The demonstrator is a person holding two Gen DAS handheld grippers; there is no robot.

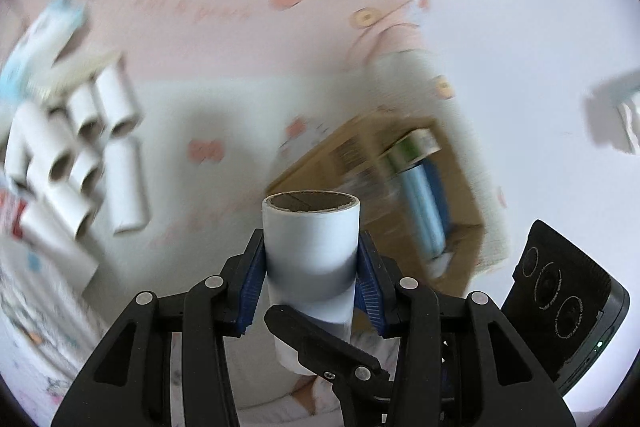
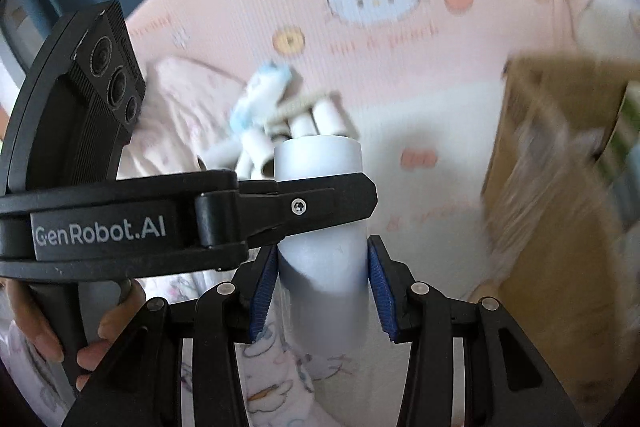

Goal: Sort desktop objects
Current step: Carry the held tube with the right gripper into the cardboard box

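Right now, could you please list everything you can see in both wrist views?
roll: one, white with a brown core, held upright between both grippers
spare rolls: a pile, count unclear, white, on the left of the left view
packet: one, blue and white, blurred, behind the pile
box: one, brown cardboard, open, right of the held roll, blue and green items inside
mat: one, pink with cat prints, under everything
left gripper: black, blue pads, shut on the roll
right gripper: black, blue pads, shut on the roll
hand: one, holding the left gripper's handle
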